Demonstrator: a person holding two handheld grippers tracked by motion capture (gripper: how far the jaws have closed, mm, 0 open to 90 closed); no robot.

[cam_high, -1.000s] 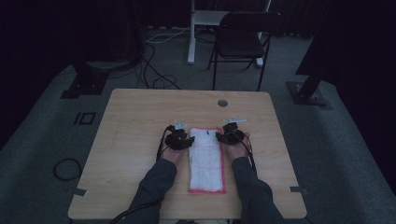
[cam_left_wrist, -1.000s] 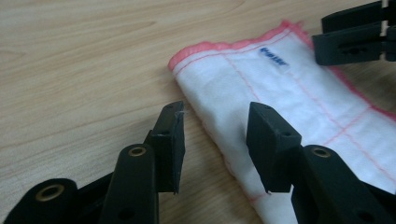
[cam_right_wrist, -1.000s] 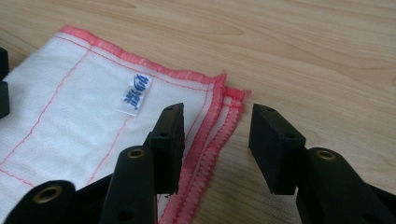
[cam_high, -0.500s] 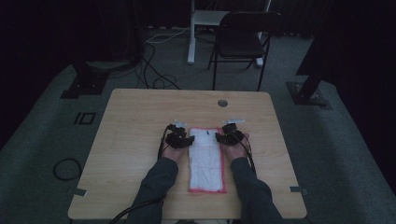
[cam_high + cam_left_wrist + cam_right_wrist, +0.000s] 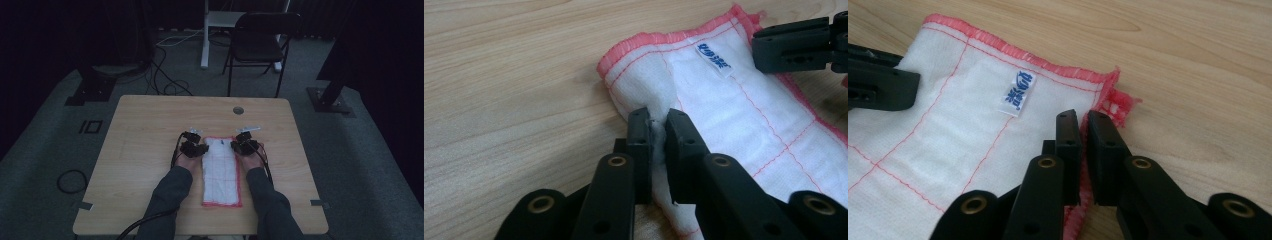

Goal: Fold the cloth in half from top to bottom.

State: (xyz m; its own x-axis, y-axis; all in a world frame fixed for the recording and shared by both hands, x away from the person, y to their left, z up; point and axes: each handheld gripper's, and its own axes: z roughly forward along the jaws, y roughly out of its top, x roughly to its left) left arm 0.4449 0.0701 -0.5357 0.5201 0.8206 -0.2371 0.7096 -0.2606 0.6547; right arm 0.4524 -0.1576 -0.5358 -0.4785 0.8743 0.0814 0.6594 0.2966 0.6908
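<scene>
A white cloth (image 5: 220, 170) with a red stitched hem lies folded lengthwise on the wooden table (image 5: 145, 130), between the person's forearms. My left gripper (image 5: 200, 149) sits at its far left corner. In the left gripper view, its jaws have just been closing and now pinch a raised fold of the cloth (image 5: 724, 110) at the tips (image 5: 658, 117). My right gripper (image 5: 237, 146) is at the far right corner. Its jaws (image 5: 1083, 120) have also just been closing and grip the red hem of the cloth (image 5: 948, 125). A blue-printed label (image 5: 1018, 92) lies near that edge.
A round cable hole (image 5: 238, 110) sits in the table near its far edge. Behind the table stand a black folding chair (image 5: 260, 40) and a white desk leg (image 5: 205, 35). Cables and stand bases (image 5: 85, 92) lie on the grey floor.
</scene>
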